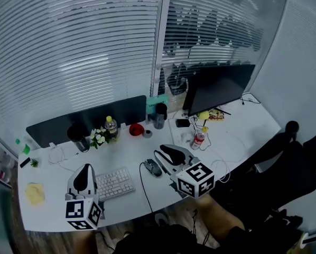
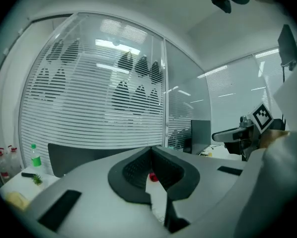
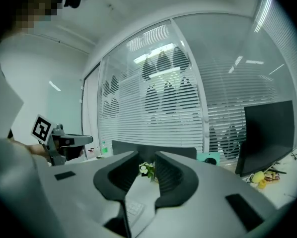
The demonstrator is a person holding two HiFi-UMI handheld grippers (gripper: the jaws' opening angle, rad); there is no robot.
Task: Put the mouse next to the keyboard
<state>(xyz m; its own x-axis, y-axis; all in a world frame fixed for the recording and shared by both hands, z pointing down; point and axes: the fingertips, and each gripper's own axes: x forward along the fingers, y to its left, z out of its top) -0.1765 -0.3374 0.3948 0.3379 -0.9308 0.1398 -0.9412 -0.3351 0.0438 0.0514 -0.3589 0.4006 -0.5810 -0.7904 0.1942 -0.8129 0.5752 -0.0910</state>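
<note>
Your left gripper (image 2: pixel 151 150) is closed. In the left gripper view its two black ribbed pads meet at the tips and hold nothing, and a small red bowl (image 2: pixel 153 177) on the desk shows through the gap lower down. In the head view this gripper (image 1: pixel 84 173) hangs over the left end of the flat white keyboard (image 1: pixel 114 183).

Your right gripper (image 3: pixel 147 155) is slightly open. A narrow slit separates its pads and nothing is caught in it. A small bunch of white flowers (image 3: pixel 147 169) across the desk shows through the slit, with the keyboard (image 3: pixel 132 209) below it. In the head view the right gripper (image 1: pixel 168 152) sits just up and to the right of the mouse, with no contact between them.

The dark, rounded computer mouse (image 1: pixel 153 167) lies on the curved white desk (image 1: pixel 237 136), just off the right end of the keyboard. Its thin dark cable (image 1: pixel 144 187) runs down between the two towards the near edge. A thin strip of bare desk seems to separate mouse and keyboard, though the head view is too small for you to be sure.

A black flat monitor (image 1: pixel 219 86) stands at the back right, well apart from both grippers.
</note>
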